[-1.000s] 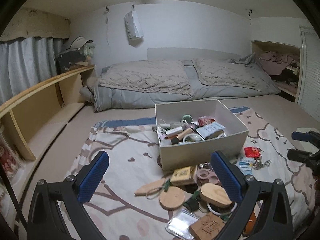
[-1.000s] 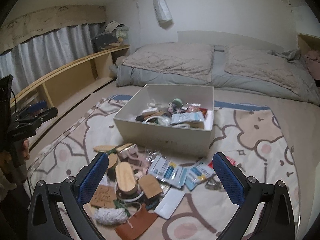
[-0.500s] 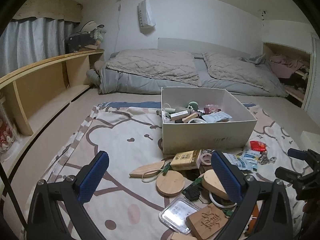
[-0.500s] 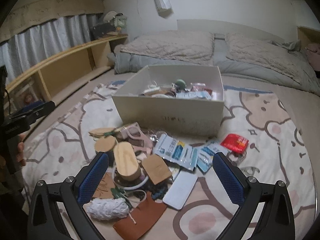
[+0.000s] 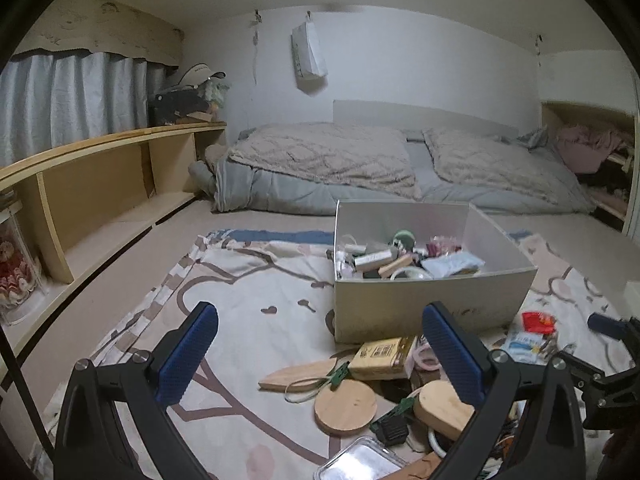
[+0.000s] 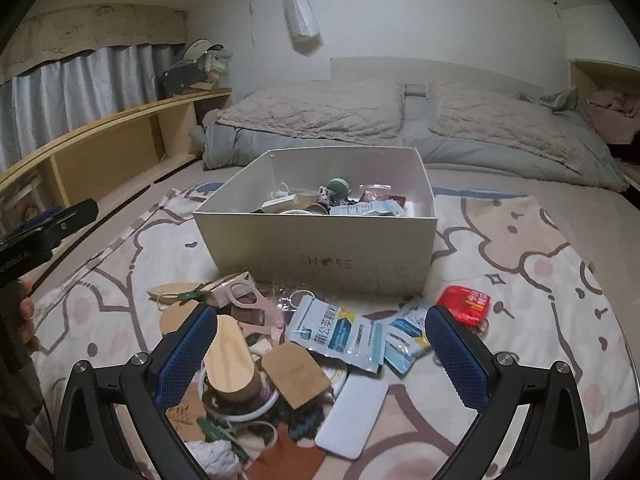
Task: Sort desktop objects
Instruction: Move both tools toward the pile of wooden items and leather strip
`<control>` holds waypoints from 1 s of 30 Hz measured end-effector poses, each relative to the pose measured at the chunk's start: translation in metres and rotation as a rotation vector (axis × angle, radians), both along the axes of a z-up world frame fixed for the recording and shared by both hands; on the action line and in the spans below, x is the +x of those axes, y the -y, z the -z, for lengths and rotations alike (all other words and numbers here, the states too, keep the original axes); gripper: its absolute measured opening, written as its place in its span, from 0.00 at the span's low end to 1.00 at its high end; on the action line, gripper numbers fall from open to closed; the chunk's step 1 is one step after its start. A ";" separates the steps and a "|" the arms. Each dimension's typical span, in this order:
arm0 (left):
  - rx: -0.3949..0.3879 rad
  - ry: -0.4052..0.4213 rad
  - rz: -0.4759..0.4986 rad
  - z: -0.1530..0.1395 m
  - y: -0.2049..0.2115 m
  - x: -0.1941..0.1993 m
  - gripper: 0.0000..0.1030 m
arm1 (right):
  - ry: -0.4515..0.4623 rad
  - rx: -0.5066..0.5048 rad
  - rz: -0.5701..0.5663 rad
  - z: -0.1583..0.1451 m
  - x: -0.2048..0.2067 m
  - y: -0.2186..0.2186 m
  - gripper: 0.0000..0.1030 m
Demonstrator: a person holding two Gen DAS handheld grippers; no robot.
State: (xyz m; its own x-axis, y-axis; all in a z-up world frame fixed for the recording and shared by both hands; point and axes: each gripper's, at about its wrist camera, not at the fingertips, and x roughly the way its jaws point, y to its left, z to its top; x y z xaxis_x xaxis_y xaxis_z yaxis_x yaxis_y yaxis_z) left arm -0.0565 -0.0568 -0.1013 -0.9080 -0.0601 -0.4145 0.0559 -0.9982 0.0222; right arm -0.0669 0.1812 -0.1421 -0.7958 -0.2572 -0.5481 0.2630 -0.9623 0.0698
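Note:
A white shoe box (image 6: 320, 248) (image 5: 424, 304) holding several small items stands on a cartoon-print blanket (image 6: 520, 280). In front of it lies a heap of loose objects: an oval wooden piece (image 6: 230, 354), a blue-and-white packet (image 6: 340, 332), a red packet (image 6: 464, 303), a white flat case (image 6: 352, 416), a round wooden disc (image 5: 345, 406) and a yellow box (image 5: 384, 356). My right gripper (image 6: 320, 360) hovers open low over the heap, nothing between its fingers. My left gripper (image 5: 320, 356) stays open to the left of the heap, empty.
A grey bed with quilts (image 6: 400, 128) runs behind the box. Wooden shelving (image 5: 100, 184) lines the left wall under a curtain. The left gripper's tip (image 6: 48, 224) and a hand show at the right wrist view's left edge. Bare blanket (image 5: 240, 280) lies left of the box.
My right gripper has come down and forward, closer to the heap and the box. My left gripper shifted slightly toward the box. Both stayed open.

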 end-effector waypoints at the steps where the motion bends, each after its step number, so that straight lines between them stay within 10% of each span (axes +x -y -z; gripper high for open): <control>1: 0.000 0.007 -0.004 0.005 -0.001 -0.001 1.00 | -0.001 0.009 -0.002 0.002 -0.001 0.002 1.00; 17: 0.054 0.170 -0.029 0.074 0.007 0.028 1.00 | 0.171 -0.074 0.071 0.068 0.026 0.009 1.00; 30: 0.092 0.253 0.021 0.100 -0.006 0.072 1.00 | 0.127 -0.049 0.043 0.070 0.064 0.007 1.00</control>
State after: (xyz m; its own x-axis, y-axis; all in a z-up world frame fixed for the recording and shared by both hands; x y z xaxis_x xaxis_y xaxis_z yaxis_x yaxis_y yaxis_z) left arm 0.0157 -0.0507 -0.2015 -0.7756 0.0062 -0.6312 0.0390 -0.9976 -0.0577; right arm -0.0028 0.1744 -0.2124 -0.7313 -0.2538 -0.6331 0.2079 -0.9670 0.1475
